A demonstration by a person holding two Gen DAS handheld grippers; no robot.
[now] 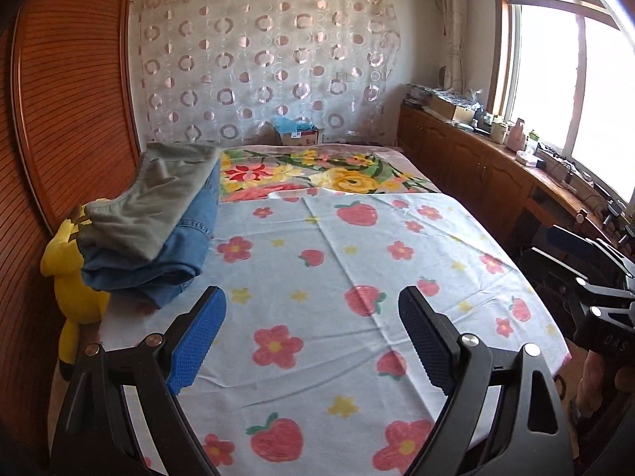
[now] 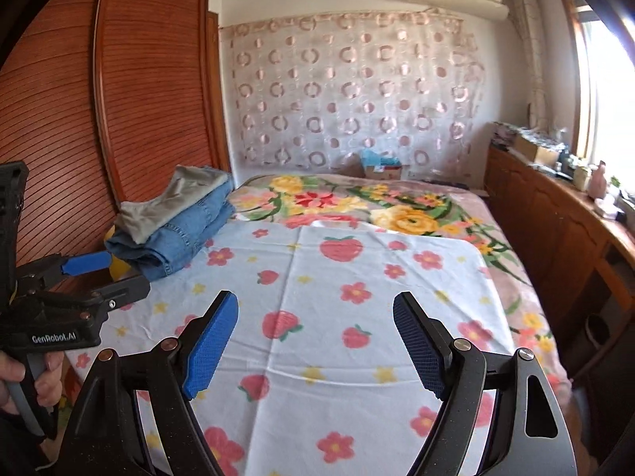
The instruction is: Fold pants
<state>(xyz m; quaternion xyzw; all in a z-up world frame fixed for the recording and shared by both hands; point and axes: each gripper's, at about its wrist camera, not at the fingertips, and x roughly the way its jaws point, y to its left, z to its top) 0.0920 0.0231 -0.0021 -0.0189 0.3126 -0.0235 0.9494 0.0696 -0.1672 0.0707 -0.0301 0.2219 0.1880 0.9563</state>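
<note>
A folded grey pair of pants [image 1: 158,194] lies on top of folded blue jeans [image 1: 166,261] in a pile at the bed's left side, against the wardrobe; the pile also shows in the right wrist view [image 2: 178,218]. My left gripper [image 1: 313,321] is open and empty, held above the strawberry-print sheet [image 1: 337,261], to the right of the pile. My right gripper [image 2: 315,331] is open and empty over the same sheet [image 2: 337,289]. Each gripper shows at the edge of the other's view, the right one [image 1: 595,277] and the left one [image 2: 91,273].
A yellow plush toy [image 1: 71,277] sits wedged between pile and wooden wardrobe [image 1: 67,99]. A floral blanket [image 1: 337,174] covers the far bed. A cardboard box [image 1: 299,135] stands by the curtain. A cluttered wooden cabinet [image 1: 496,158] runs along the right under the window.
</note>
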